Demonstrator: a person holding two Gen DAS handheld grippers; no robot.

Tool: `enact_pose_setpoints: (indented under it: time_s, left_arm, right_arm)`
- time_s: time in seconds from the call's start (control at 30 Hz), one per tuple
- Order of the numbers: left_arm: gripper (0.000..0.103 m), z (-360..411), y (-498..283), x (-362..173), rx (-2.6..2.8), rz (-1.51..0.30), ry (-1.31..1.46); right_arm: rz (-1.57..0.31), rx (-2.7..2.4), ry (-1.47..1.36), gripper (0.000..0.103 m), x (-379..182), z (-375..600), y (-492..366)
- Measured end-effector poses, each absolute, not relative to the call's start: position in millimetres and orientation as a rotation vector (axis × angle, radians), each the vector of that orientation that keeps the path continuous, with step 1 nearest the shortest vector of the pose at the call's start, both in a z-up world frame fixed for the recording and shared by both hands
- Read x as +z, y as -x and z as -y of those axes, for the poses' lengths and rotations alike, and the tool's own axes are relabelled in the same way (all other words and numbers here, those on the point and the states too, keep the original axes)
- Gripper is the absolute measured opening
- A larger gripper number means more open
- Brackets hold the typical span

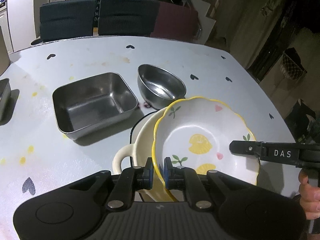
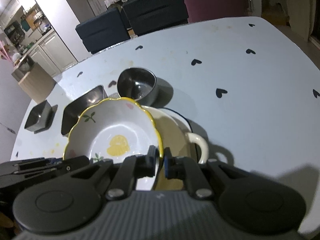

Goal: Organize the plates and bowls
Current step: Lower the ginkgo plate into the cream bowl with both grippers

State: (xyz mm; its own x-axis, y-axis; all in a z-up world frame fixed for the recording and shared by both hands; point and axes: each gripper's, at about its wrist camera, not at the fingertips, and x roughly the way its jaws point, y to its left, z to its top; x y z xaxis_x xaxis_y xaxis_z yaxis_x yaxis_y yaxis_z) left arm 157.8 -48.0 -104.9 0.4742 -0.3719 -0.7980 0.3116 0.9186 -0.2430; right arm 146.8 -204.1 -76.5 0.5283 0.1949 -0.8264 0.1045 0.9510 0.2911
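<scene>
Cream handled dish (image 1: 140, 140) half hidden beneath one lemon-print plate (image 1: 202, 136), left gripper (image 1: 159, 170) and right gripper (image 2: 160, 160) each clamped on plate's rim, behind plate three steel containers, one (image 1: 4, 96) cut off.

A home dining area opening onto a kitchen. A table (image 2: 240, 76) with a heart-printed cover is flanked by dark upholstered chairs (image 2: 104, 34) and a maroon chair (image 2: 216, 2); pale kitchen cabinets (image 2: 50, 54), a cluttered counter (image 2: 26, 48) and wall shelving (image 2: 34, 18) stand beyond.
</scene>
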Motion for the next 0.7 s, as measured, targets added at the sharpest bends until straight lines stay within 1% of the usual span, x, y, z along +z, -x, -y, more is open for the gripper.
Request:
enact_pose_setpoints:
  time_s: [0.53, 0.7]
  left_arm:
    - [0.012, 56, -158, -115, -0.430, -1.024, -0.015]
    - [0.012, 54, -161, -117, -0.430, -1.030, -0.001]
  right_arm:
    - [-1.091, 0.019, -0.269, 0.011, -86, 202, -141]
    - [-1.106, 0.004, -0.254, 0.011, -89, 202, -142]
